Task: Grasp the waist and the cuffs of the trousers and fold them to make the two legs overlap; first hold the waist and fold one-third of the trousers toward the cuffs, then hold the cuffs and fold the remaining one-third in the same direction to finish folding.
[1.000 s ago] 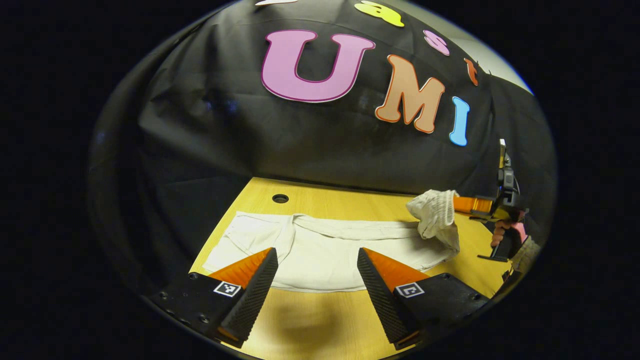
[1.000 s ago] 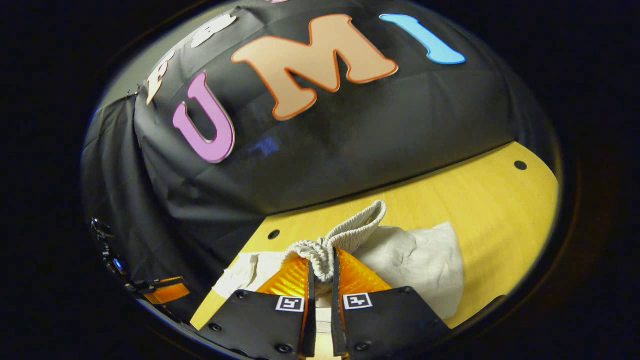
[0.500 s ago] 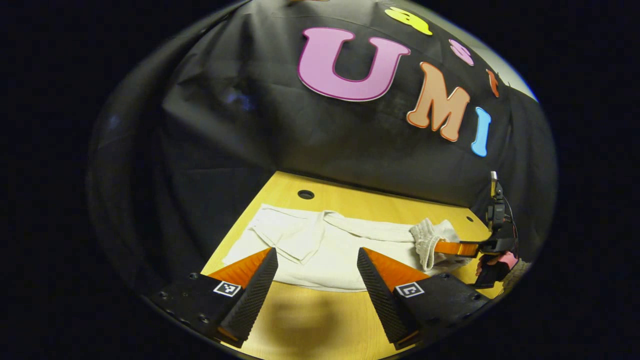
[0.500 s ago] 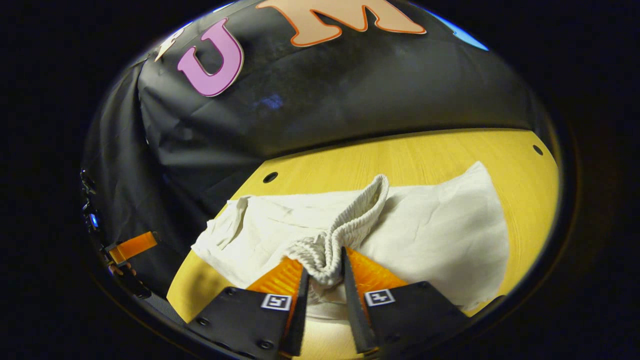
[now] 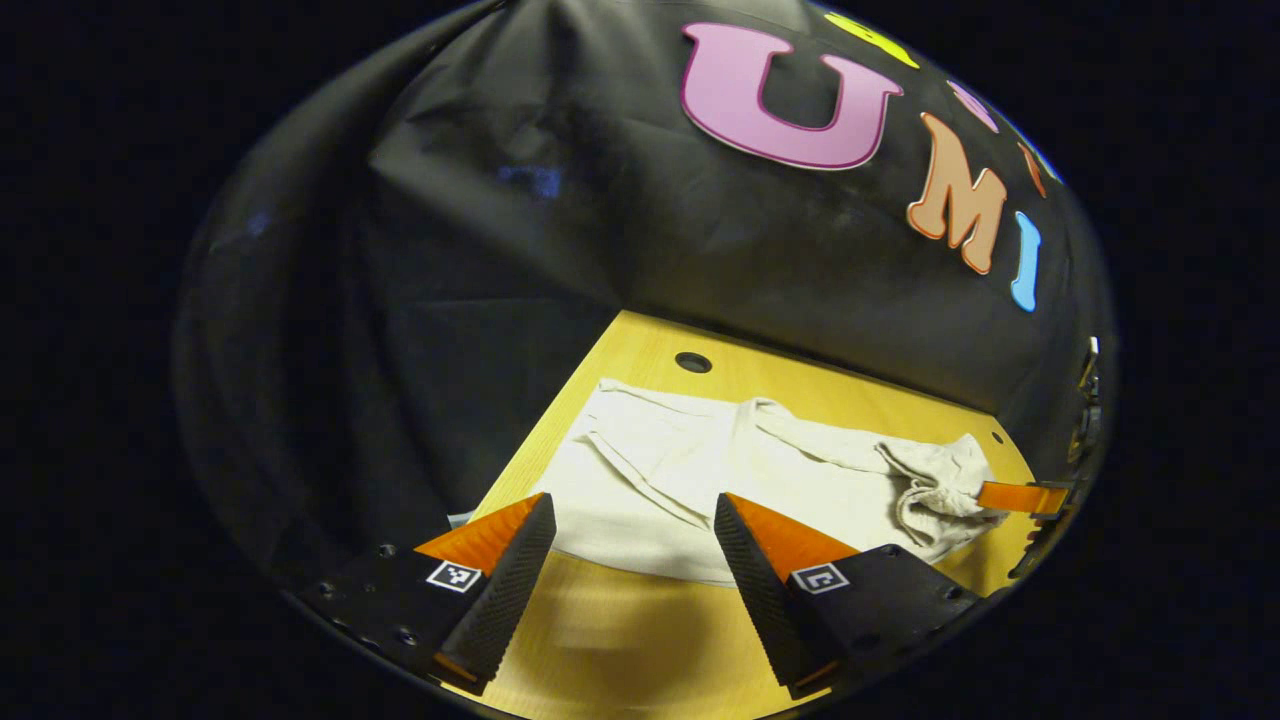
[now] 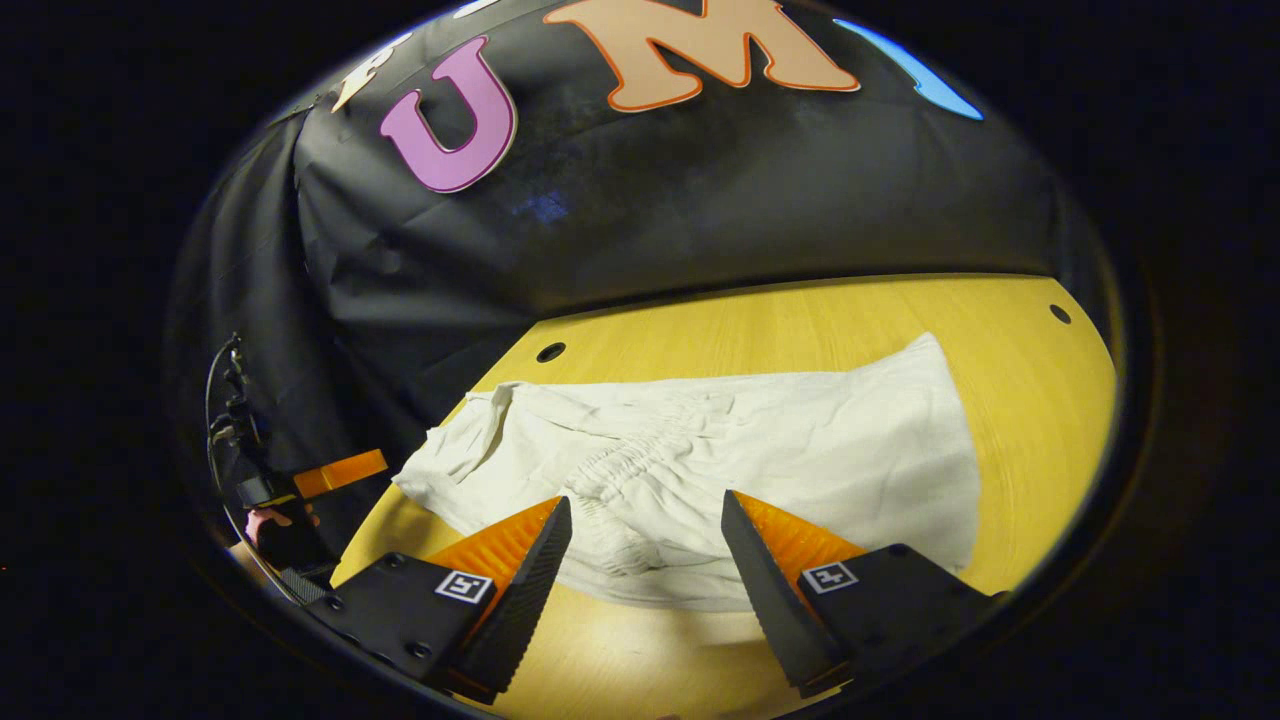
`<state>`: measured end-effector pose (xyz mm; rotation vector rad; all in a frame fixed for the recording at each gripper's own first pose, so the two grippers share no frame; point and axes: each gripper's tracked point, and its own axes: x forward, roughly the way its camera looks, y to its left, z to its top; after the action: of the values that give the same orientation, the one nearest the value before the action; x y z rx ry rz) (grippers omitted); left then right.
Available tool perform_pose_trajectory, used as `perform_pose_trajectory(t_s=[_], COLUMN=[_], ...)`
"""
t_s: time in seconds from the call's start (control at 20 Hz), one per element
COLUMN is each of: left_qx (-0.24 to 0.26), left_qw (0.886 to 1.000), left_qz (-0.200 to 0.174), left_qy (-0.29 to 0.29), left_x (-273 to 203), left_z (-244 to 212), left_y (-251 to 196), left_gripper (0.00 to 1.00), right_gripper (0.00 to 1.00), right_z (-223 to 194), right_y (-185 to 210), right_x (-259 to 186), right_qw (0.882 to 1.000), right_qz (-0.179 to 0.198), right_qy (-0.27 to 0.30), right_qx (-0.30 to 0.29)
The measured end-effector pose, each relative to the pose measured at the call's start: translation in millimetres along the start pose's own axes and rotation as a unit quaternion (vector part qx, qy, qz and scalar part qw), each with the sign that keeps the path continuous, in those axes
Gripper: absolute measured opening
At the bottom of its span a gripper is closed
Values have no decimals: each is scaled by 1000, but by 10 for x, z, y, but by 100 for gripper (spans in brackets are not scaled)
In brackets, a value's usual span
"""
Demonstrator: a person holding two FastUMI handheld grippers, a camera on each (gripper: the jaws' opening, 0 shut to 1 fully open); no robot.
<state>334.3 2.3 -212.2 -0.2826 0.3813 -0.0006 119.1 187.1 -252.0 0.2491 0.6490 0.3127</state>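
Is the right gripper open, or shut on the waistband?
Open. In the right gripper view the right gripper has its jaws spread, and the elastic waistband lies flat on the trousers beyond them.

Off-white trousers (image 6: 800,450) lie rumpled on table; elastic waist (image 6: 640,455) folded over onto legs.

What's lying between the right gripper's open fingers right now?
In the right gripper view, the right gripper stands open over the trousers; the gathered elastic waist and the near hem lie between its fingers, then bare table.
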Motion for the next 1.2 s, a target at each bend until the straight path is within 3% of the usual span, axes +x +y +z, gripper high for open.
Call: perform_pose_trajectory(t_s=[0.05, 0.4, 0.45, 0.5, 0.7, 0.8, 0.95, 1.15, 1.2], left_qx=[1, 7, 5, 7, 61, 73, 73, 85, 89], left_qw=[1000, 999, 999, 998, 995, 995, 995, 994, 994], left_qz=[5, 31, 34, 38, 62, 55, 57, 49, 47], left_qy=[3, 40, 41, 39, 47, 39, 39, 38, 36], left_x=[23, 42, 33, 35, 76, 88, 87, 130, 137], left_z=[-17, -56, -38, -37, -127, -109, -91, -106, -85], left_y=[20, 25, 30, 41, 149, 122, 22, -101, -108], left_gripper=[96, 96, 95, 95, 82, 78, 44, 8, 7], right_gripper=[97, 97, 92, 96, 96, 96, 96, 96, 96], right_z=[24, 102, 125, 142, 217, 241, 261, 252, 252], right_y=[-62, -592, -653, -718, -855, -892, -933, -956, -964], right_x=[-79, -506, -548, -600, -748, -804, -879, -990, -1021], right_qw=[1000, 997, 996, 996, 994, 993, 992, 992, 992], right_qz=[-7, -72, -81, -88, -103, -107, -111, -113, -114], right_qy=[-4, -16, -22, -25, -37, -43, -48, -48, -49], right_qx=[0, 6, 8, 10, 18, 23, 26, 24, 24])
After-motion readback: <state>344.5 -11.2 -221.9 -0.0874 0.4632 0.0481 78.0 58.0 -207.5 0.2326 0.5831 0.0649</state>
